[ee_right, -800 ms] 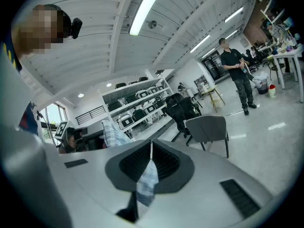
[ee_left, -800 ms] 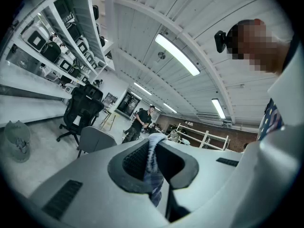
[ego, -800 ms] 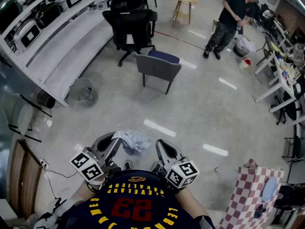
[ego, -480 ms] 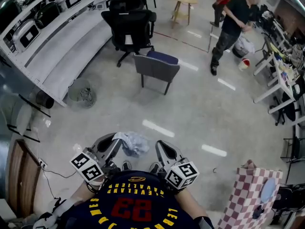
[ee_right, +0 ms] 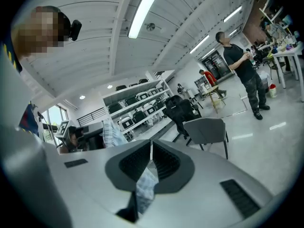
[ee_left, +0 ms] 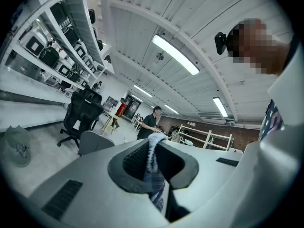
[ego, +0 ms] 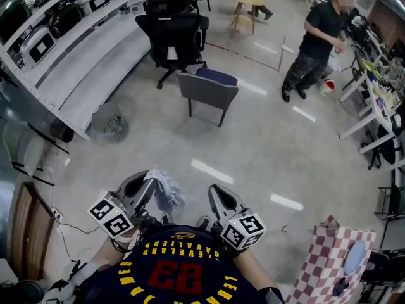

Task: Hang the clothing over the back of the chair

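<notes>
Clothing point(ego: 169, 195) is partly hidden inside the left gripper point(ego: 147, 181); lower right, a red-checked object point(ego: 326, 265) runs off the bottom edge.

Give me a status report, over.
Left tool shut on the clothing. Right tool shut on it too. Grey chair ahead, back bare. Nothing seen in the way.

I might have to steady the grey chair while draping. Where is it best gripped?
On the grey chair, probably the top edge of its backrest, coming from this near side: the backrest faces the person, upright, thin and bare, so one jaw could slip either side. The seat lies beyond it.
</notes>
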A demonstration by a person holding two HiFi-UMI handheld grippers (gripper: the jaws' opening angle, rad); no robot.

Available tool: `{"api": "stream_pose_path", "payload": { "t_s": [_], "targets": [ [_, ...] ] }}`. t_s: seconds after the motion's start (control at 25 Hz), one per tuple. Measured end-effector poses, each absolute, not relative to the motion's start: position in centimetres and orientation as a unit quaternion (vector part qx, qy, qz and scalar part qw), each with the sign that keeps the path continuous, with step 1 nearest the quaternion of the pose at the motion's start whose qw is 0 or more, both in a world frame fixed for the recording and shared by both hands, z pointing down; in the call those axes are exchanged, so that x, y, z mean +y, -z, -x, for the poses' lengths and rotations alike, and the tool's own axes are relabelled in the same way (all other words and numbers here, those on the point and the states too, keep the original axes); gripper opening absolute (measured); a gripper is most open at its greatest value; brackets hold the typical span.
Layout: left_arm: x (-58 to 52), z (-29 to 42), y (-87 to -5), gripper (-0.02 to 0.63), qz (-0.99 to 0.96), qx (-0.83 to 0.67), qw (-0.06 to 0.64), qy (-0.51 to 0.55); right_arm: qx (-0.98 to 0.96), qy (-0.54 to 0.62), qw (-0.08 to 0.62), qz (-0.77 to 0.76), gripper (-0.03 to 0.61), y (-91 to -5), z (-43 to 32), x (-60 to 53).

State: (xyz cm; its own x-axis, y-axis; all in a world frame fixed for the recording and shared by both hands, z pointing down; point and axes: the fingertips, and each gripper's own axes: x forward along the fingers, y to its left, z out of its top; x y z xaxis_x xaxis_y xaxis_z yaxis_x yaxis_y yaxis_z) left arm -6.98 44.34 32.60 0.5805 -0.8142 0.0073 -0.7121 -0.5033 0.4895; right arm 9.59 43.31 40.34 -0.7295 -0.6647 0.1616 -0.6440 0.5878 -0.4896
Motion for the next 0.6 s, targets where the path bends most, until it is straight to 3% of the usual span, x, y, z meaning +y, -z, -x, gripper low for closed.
{"api": "stream_pose_path", "payload": {
  "t_s": [0.6],
  "targets": [
    [39.6,4.4,-33.1,0.032,-0.846,-0.467,0.232,0.110,0.883,0.272,-0.009,0.381,0.020,-42.3,-14.4,39.4]
  ]
}}
